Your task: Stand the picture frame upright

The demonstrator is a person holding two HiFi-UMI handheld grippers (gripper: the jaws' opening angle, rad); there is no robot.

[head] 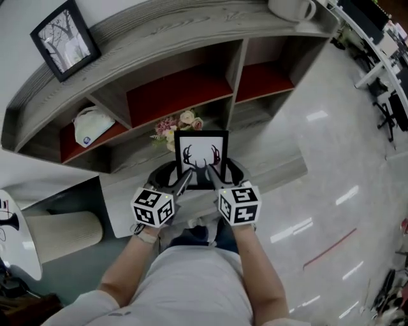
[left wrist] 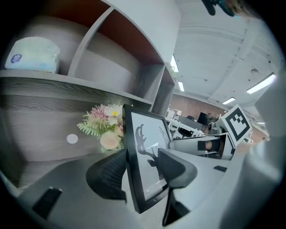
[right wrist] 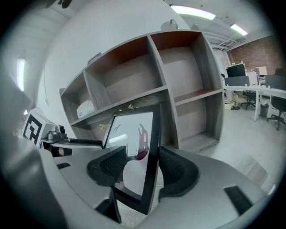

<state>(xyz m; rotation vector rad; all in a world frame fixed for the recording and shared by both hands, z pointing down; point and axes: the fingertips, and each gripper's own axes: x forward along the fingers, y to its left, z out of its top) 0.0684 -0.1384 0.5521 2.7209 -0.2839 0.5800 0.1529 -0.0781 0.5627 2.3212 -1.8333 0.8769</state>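
clamping picture frame [head: 201,158] by both edges

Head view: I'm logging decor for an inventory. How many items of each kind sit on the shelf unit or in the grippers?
Picture frames: 2, tree frame and antler frame
Flowers: 1 flower bunch
Cups: 1 mug
Soft goods: 1 white bundle
Total: 5

Office, probably open-plan: desks [right wrist: 259,89] with a monitor [right wrist: 236,70] and chairs [right wrist: 279,107] are seen beside the shelf unit [right wrist: 178,67]; strip lights [left wrist: 261,83] are mounted across the ceiling.
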